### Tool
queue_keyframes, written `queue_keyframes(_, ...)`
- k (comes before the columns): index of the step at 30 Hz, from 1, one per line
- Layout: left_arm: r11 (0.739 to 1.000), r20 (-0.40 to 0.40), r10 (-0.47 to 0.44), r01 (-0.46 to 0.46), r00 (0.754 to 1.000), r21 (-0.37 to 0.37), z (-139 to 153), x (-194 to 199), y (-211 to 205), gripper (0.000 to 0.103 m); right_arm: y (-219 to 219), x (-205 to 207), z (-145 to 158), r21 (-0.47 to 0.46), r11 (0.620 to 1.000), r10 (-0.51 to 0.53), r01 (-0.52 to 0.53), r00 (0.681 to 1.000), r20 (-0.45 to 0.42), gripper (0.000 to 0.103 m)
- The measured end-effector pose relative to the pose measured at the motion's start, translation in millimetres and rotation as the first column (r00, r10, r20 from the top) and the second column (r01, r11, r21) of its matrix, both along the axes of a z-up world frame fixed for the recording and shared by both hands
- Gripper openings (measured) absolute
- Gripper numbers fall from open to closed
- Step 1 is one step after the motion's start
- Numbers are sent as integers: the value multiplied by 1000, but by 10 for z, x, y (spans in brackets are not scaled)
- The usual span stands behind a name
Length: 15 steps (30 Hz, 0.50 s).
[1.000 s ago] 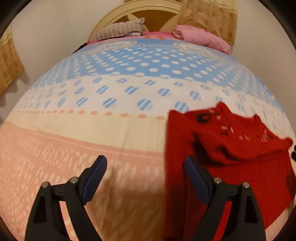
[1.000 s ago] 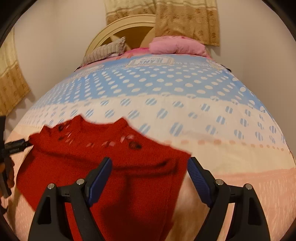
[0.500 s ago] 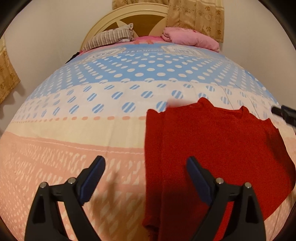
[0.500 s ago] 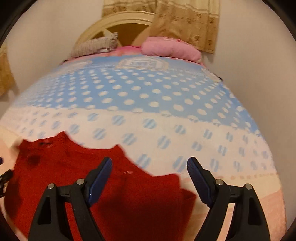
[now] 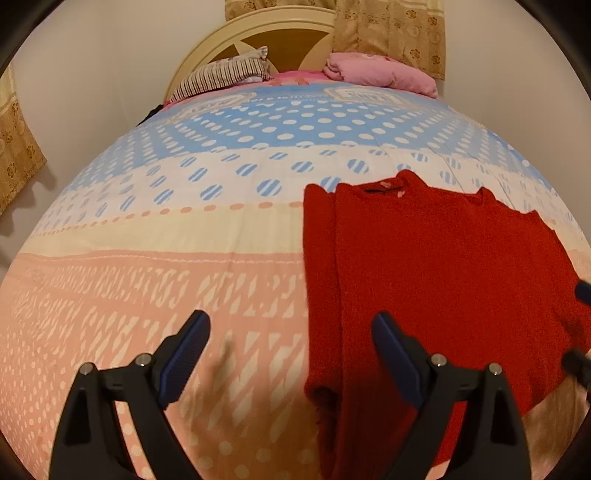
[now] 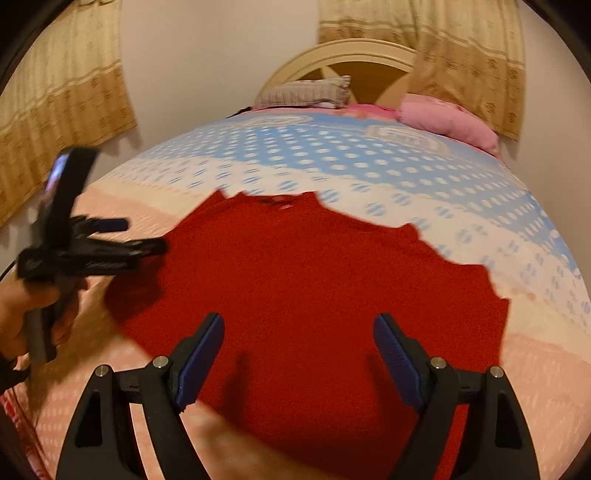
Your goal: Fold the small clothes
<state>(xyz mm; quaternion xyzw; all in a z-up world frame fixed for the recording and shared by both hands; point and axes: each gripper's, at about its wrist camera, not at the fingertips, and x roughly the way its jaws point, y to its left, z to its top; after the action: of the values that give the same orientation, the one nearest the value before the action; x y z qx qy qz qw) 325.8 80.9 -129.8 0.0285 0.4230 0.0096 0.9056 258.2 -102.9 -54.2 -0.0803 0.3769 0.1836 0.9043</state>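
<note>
We see the red knitted sweater (image 5: 436,280) lying flat on the dotted, banded bedspread (image 5: 207,229), on the near part of the bed. Behind it, at the far end, the striped pillow (image 5: 225,75) lies left of the folded pink blanket (image 5: 380,74), both before the arched cream headboard (image 5: 266,33).

Legible text: none. Bedspread (image 5: 258,236): two framed printed panels just below the pink pillow (image 5: 384,74), lettering too blurred to read. Red sweater (image 5: 443,266): no readable label or brand mark.
</note>
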Motion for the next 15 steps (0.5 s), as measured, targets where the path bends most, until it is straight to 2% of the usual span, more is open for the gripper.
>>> queue_keyframes(4,1000,0,-1,1,1000,-4,-13,-23,28,92,241,-217,-35,-12,999,39,-39,999,18,83)
queue_keyframes(8,1000,-7,-1,0,1000,-27,-36,-36,84,93,467,-312,-121,-26,996,90,-91,996,-15,83)
queue_keyframes(15,993,-23,-27,24,999,-117,-71,44,198,93,951,-536,-251,-114,979,169,-167,986,9,83)
